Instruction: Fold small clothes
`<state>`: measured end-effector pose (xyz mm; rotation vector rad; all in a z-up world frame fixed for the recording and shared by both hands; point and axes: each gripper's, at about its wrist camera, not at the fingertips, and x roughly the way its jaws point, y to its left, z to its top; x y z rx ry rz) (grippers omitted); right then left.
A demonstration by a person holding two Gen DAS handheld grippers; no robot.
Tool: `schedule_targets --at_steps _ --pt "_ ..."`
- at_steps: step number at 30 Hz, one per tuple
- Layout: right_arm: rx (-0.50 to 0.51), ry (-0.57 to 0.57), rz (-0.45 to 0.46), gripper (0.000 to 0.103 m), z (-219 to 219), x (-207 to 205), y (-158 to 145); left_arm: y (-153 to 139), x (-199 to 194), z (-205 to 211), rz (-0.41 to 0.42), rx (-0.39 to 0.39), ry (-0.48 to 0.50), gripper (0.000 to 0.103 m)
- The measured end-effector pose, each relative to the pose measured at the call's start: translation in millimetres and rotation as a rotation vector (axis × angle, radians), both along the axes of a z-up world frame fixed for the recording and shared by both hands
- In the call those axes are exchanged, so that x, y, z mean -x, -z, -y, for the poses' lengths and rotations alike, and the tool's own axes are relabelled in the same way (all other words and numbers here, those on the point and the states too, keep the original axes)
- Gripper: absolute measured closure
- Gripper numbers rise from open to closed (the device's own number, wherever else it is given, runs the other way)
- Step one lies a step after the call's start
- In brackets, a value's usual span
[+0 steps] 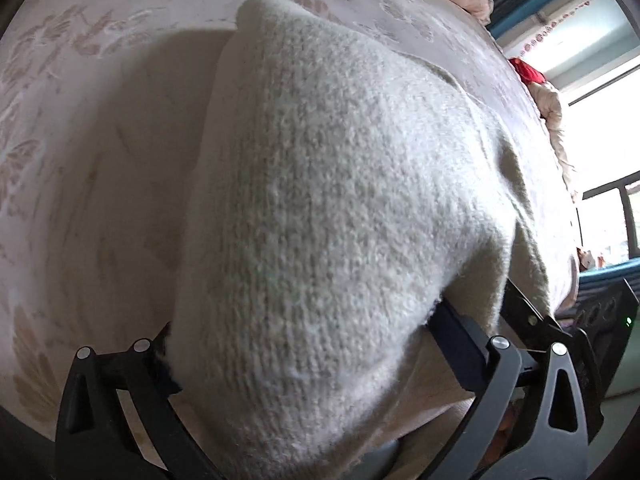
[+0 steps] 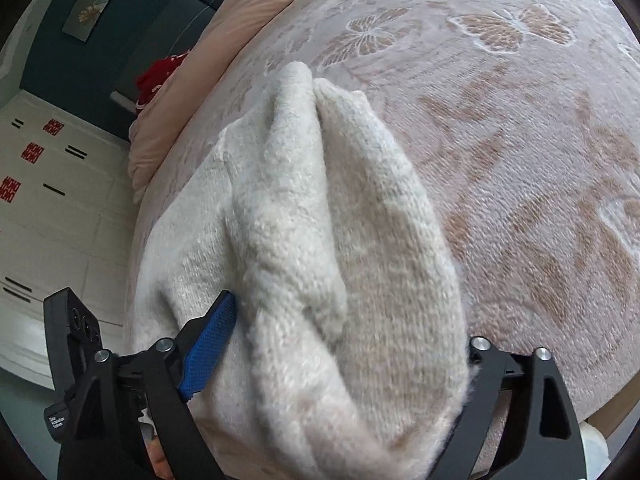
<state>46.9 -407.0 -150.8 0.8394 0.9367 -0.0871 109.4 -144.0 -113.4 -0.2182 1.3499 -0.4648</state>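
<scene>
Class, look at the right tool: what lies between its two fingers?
A bunched fold of the cream knitted garment fills the right tool, seen in the right wrist view.

- Left wrist view: the cream knit garment fills the lane straight ahead, bunched between the jaws.
- Bare butterfly bedspread lies open to its left.
- Right wrist view: same knit blocks the middle; bedspread open on the right.
- Pink quilt and red item crowd the far edge.
</scene>
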Motion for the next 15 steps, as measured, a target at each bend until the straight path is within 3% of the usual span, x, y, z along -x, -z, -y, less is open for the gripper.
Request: schedule_targets --at_steps 2,4,11,15 --pt "-0.034 -0.011 0.008 0.06 0.2 -1.4 -5.2 -7.9 0.8 -4.4 0.003 0.025 0.01 0.03" --pt "-0.052 -0.005 0.016 0.065 0.1 1.9 -16.0 -19.2 3.8 -12.2 0.009 0.063 0.02 0.05" --pt "-0.07 -0.03 0.064 0.067 -23.1 38.7 -70.1 -67.5 33.9 -52.3 0.025 0.175 0.056 0.057" --pt "-0.123 -0.058 -0.028 0.067 -47.7 76.6 -66.4 -67.7 71.6 -77.5 -0.033 0.156 0.084 0.056"
